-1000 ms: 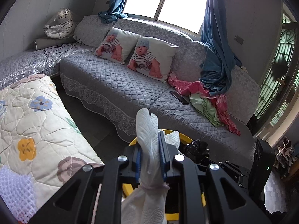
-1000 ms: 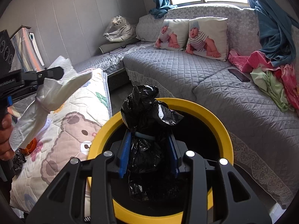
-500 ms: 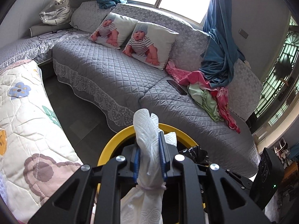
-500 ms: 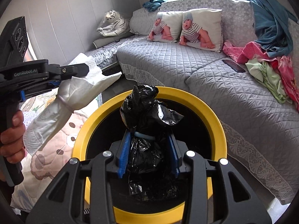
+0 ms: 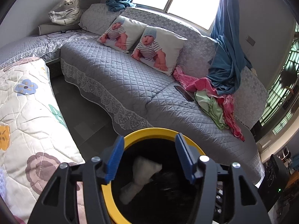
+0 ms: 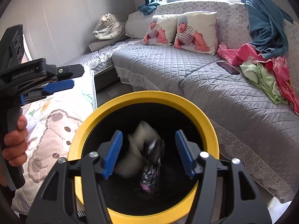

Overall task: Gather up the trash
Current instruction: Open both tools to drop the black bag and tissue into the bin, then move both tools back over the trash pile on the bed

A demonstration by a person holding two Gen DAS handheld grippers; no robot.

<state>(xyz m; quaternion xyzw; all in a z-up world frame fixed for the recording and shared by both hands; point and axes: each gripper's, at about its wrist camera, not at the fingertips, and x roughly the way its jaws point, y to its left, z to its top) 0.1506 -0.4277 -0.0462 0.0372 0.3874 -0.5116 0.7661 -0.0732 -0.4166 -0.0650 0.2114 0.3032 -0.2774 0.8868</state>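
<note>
So both my grippers are over the yellow-rimmed bin (image 6: 143, 98) right now, jaws spreading apart with nothing pinched between them. The left gripper (image 5: 148, 158) has the white paper wad (image 5: 142, 175) below it, already down inside the bin's dark interior. The right gripper (image 6: 147, 154) has the black trash bag (image 6: 152, 169) dropping below it, blurry, right next to the same paper wad (image 6: 138, 149). So the trash is in the bin, not in my tools.

Tip for doing this bit well, as I see it: keep both tools centered over the opening and let the jaws spread fully before pulling away, so nothing snags on a blue pad (image 6: 112, 153) and gets dragged back out over the rim. Also keep clear of the quilt (image 5: 22, 115) on the left and the grey sofa (image 5: 130, 78) on the far side.
</note>
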